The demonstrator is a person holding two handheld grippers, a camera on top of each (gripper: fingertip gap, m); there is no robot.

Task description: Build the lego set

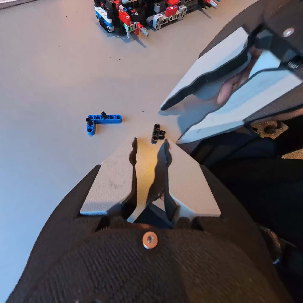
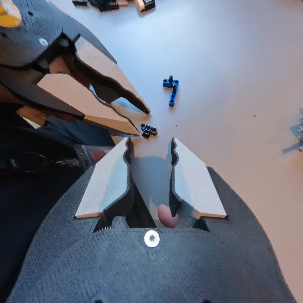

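A small black connector piece [image 1: 157, 133] lies on the grey table, just ahead of my left gripper [image 1: 150, 139], which is open and empty. A blue L-shaped beam [image 1: 102, 120] with two black pins stuck in it lies flat to the left, apart from both grippers. My right gripper [image 1: 169, 125] comes in from the right, open, its tips close to the connector. In the right wrist view the connector [image 2: 148, 130] sits just beyond my open, empty right gripper [image 2: 150, 138]. The left gripper [image 2: 144, 123] is at its left, and the blue beam [image 2: 172, 90] is farther off.
The partly built model [image 1: 141, 16] in black, red, grey, white and blue stands at the far edge of the table. Loose dark pieces [image 2: 113, 4] lie at the top of the right wrist view. A blurred grey piece [image 2: 296, 131] is at its right edge. The table's near edge runs under both grippers. Less than 4 cm separates the two grippers' tips.
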